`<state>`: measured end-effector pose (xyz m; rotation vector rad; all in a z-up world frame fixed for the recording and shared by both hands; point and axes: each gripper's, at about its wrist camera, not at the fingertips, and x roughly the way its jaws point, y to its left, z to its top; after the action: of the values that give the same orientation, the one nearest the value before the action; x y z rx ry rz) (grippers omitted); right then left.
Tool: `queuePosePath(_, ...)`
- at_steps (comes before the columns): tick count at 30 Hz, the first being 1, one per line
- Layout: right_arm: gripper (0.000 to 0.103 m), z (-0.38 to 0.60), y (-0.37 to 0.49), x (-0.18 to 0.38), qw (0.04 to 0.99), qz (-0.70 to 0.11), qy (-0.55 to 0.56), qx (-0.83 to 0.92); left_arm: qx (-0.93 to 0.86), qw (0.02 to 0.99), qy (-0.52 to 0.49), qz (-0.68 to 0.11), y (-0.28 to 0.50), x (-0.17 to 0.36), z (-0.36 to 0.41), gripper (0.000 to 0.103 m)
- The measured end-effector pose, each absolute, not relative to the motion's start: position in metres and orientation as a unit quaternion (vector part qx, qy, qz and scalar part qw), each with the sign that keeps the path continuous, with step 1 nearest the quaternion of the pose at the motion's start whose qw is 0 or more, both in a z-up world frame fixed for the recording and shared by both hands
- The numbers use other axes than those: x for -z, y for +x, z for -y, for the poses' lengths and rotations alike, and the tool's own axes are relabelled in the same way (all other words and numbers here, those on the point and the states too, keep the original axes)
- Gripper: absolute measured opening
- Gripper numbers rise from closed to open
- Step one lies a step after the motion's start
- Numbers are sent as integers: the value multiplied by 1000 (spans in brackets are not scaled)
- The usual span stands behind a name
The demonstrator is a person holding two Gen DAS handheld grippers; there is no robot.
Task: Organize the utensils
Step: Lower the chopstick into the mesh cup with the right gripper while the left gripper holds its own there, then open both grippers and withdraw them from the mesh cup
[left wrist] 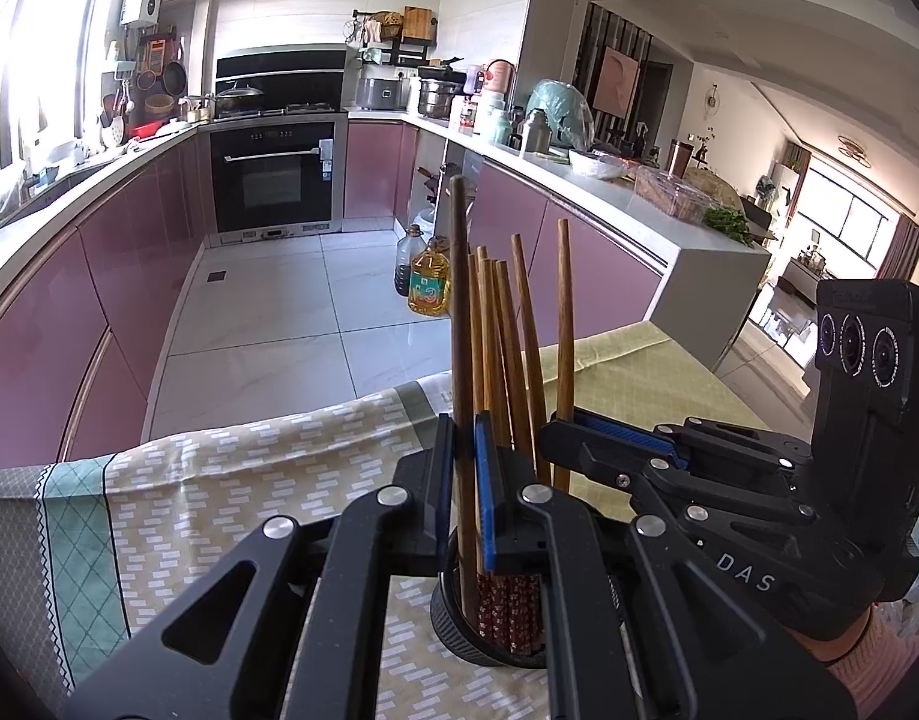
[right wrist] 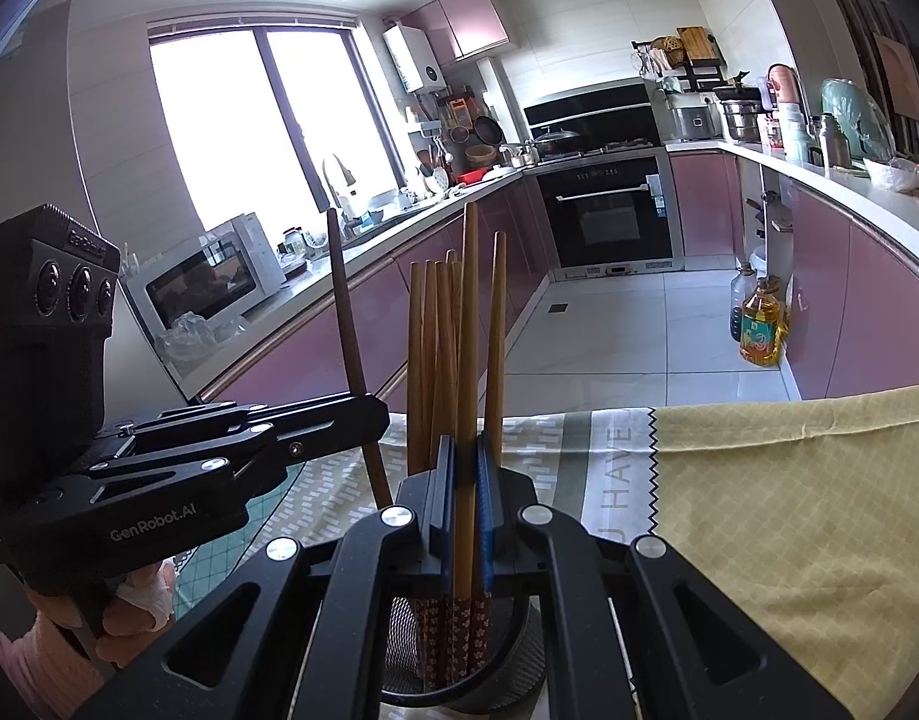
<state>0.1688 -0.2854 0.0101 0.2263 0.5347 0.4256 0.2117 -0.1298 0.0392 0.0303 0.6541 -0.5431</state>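
Upright in a black round mesh holder point(left wrist: 459, 630) stands a bunch of brown wooden chopsticks with red flowered lower ends point(left wrist: 507, 360), on a table under a patterned beige-and-green cloth point(left wrist: 219, 468) and a plain yellow cloth point(right wrist: 789, 510). Each tool is clenched on a single stick: the left gripper point(left wrist: 464, 480) pinches a darker wooden chopstick point(left wrist: 459, 300) between its blue-lined fingers point(left wrist: 484, 492), and the right gripper point(right wrist: 466, 498) pinches a lighter, taller chopstick point(right wrist: 470, 330). Both sticks reach down into the holder. Beyond lie purple kitchen cabinets point(left wrist: 129, 276) and a yellow oil bottle point(left wrist: 428, 282) on the tiled floor
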Motion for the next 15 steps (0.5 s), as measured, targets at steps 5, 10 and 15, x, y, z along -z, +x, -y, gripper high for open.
queuePosePath(5,6,286,170,-9,936,-262,112,-207,265,910,14,-319,215,-37,132,8)
queuePosePath(10,7,286,172,-8,936,-263,111,-207,269,909,15,-319,213,-32,132,8)
queuePosePath(15,7,285,171,-9,936,-262,109,-206,267,909,11,-321,211,-29,130,9)
